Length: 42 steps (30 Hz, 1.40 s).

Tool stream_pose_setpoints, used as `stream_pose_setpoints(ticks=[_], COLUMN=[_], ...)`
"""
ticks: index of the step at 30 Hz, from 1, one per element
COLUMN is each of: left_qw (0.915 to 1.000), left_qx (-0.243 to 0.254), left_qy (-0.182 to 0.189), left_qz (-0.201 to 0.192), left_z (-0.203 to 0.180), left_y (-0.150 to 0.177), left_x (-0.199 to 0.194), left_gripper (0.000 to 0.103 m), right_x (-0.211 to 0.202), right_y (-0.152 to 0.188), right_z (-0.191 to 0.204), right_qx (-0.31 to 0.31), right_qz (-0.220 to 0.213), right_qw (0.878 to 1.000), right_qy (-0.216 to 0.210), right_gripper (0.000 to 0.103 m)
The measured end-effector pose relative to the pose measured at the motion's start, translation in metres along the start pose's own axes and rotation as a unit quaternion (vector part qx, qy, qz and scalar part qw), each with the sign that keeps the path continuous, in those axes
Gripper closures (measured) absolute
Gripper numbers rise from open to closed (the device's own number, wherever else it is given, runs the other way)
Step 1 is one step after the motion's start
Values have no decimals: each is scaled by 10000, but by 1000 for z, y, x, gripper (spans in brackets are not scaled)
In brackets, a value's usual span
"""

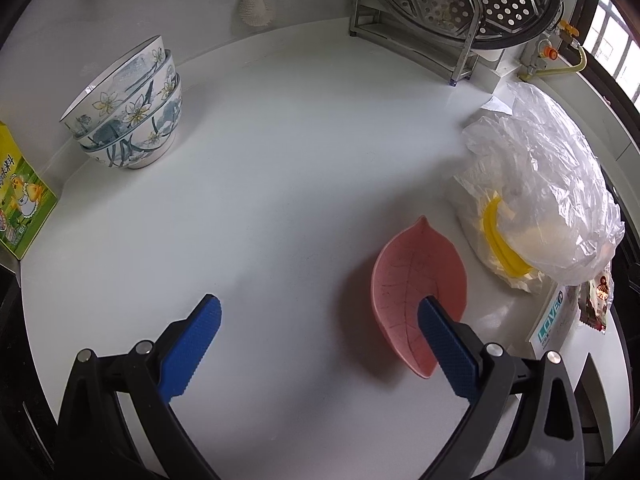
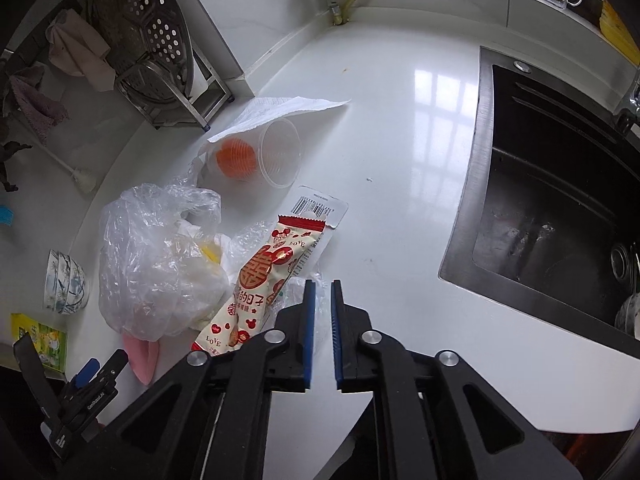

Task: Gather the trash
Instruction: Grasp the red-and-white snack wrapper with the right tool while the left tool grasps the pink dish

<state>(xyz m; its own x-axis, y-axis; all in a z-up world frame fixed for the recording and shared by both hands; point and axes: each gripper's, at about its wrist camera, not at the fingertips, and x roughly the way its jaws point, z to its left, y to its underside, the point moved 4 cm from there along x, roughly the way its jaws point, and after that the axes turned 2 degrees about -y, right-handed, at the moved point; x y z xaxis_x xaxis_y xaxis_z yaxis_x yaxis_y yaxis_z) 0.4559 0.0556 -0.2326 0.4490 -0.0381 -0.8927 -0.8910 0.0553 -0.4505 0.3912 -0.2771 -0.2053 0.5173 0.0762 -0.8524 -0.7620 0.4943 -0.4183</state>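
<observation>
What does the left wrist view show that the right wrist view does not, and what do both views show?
Only the left wrist view shows the inside of the pink leaf dish and the wide-open left hand-held gripper from close.

Only the right wrist view shows the sink, the clear plastic cup, the paper sheet and the snack wrapper in full.

Both show the plastic bag, the stacked bowls and the steamer rack.
</observation>
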Motion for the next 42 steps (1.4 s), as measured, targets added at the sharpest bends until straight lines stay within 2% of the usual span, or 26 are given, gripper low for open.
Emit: stream_pose_setpoints(ticks=[1,5,7,9,15,22,24,26,27,28,31,36,39,40,42], left_qw=[10000,9999,9999,9998,9997,9997,9997,9998,9998,9998,9999,9999,9997,9996,9994], left_qx=[-2,14,23,54,162,231,210,181,165,150,136,111,185,224,296], left_qy=[16,-10,-4,2,-45,-28,0,19,22,33,38,121,141,144,158], left_qz=[11,109,156,177,163,100,109,114,115,115,92,-2,-86,-63,-72], left_z=[-1,-4,-5,-7,-15,-25,-26,-22,-21,-20,-18,-17,-17,-17,-20], left_y=[-1,-5,-5,-6,-8,-12,-12,-9,-8,-8,-6,-8,-10,-10,-10], left_x=[2,14,21,26,37,45,47,46,47,47,47,44,41,41,39], left_gripper=[6,6,6,6,6,6,6,6,6,6,6,8,21,30,36], right_x=[-1,-3,-3,-2,12,47,55,56,56,56,54,41,32,29,24], right_y=[0,1,2,2,-1,-4,-4,-5,-5,-5,-5,-8,-8,-8,-7], right_z=[3,11,13,15,30,39,40,40,40,41,41,35,31,30,28], right_qx=[-38,-83,-110,-156,-349,-501,-467,-423,-439,-444,-449,-277,-224,-237,-248], right_qz=[-34,-53,-72,-77,87,560,679,634,641,656,619,438,335,305,236], right_qw=[10000,9999,9999,9998,9993,9963,9959,9965,9964,9964,9968,9987,9991,9991,9993], right_qy=[-33,-115,-87,-25,81,423,360,336,338,313,235,14,-123,-151,-168], right_gripper=[78,76,68,65,62,61,61,67,80,86,94,98,98,98,98])
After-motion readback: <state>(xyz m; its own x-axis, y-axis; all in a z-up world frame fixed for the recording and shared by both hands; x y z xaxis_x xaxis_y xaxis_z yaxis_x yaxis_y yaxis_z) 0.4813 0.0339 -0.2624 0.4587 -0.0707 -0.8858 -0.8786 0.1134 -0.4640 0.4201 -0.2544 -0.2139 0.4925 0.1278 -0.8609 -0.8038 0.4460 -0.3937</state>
